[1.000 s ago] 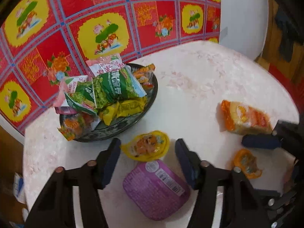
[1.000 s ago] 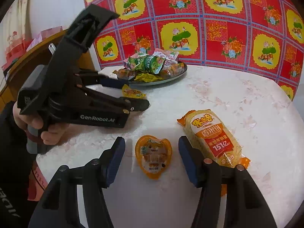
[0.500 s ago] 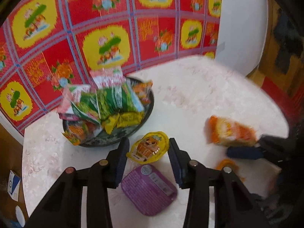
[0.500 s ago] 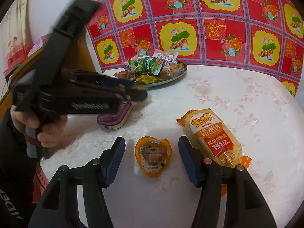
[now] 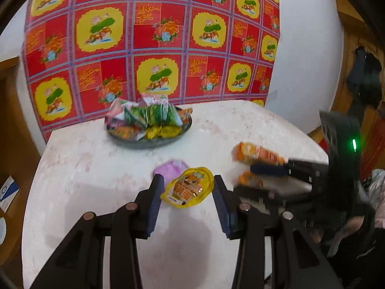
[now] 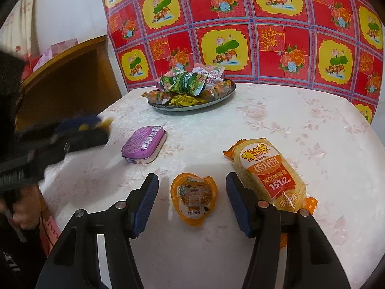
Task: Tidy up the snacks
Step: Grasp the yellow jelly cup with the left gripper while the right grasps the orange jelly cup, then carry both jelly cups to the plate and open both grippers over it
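My left gripper is shut on a yellow sealed snack cup and holds it off the white table. In the right wrist view that gripper is a blur at the left with a bit of yellow at its tip. My right gripper stands open low over the table, with an orange heart-shaped snack cup lying between its fingers, untouched. A purple tin lies flat to the left. An orange rice-cracker pack lies just right of the right finger. A dark plate piled with snack packets stands at the back.
A red and yellow flowered cloth hangs behind the table. A wooden cabinet stands past the table's left edge. A hand holds the left gripper at the near left. The table's right side holds nothing.
My left gripper closed on the yellow cup, lifted it and drew back from the plate, away from the purple tin. The right gripper and the orange cup stayed put.
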A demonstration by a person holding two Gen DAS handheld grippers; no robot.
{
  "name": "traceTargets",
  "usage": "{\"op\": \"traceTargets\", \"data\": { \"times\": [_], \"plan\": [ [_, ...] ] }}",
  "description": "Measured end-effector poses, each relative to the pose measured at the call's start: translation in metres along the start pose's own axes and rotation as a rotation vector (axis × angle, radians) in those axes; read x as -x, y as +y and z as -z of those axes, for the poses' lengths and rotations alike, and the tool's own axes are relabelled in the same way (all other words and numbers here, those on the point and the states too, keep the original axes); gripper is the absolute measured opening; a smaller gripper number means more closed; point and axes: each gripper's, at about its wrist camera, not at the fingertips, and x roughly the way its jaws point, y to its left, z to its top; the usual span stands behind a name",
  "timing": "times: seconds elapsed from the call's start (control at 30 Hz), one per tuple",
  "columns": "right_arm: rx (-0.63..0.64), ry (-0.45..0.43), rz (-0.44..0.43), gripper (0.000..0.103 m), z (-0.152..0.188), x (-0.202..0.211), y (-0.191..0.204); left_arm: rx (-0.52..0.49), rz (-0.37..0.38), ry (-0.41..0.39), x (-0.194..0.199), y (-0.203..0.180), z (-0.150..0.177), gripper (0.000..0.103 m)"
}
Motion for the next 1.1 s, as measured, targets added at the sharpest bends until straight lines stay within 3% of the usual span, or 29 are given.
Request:
{"op": "traceTargets", "data": {
  "times": [0.1,0.23,0.4,0.43,0.47,0.53,0.7,0.83,1.1],
  "plan": [
    [0.006,0.001,0.006,0.06,0.0,0.0,0.001,0.004,0.012,0.005,-0.002,-0.004,0.014,0.044],
    [0.005,-0.002,0.006,0.06,0.0,0.0,0.001,-0.033,-0.032,0.001,-0.013,-0.015,0.026,0.044],
    [0.02,0.003,0.021,0.06,0.0,0.0,0.003,0.007,-0.04,0.011,-0.029,-0.01,0.036,0.046],
    [0.031,0.004,0.032,0.057,0.001,0.0,0.005,0.007,-0.04,0.005,-0.028,-0.01,0.037,0.046],
    [0.034,0.002,0.058,0.041,0.001,0.0,0.006,0.005,-0.041,0.002,-0.028,-0.01,0.038,0.046],
    [0.0,-0.017,0.103,0.026,0.002,0.0,0.002,0.004,-0.04,-0.007,-0.028,-0.01,0.039,0.046],
    [0.07,-0.054,0.153,0.026,0.003,0.004,0.016,0.032,-0.023,-0.019,-0.027,-0.007,0.039,0.046],
    [0.059,0.002,0.099,0.029,0.003,-0.005,0.022,0.06,-0.011,-0.03,-0.026,-0.004,0.039,0.046],
    [0.048,0.002,0.239,0.033,0.003,-0.005,0.027,0.136,-0.003,-0.059,-0.021,0.002,0.043,0.044]
  ]
}}
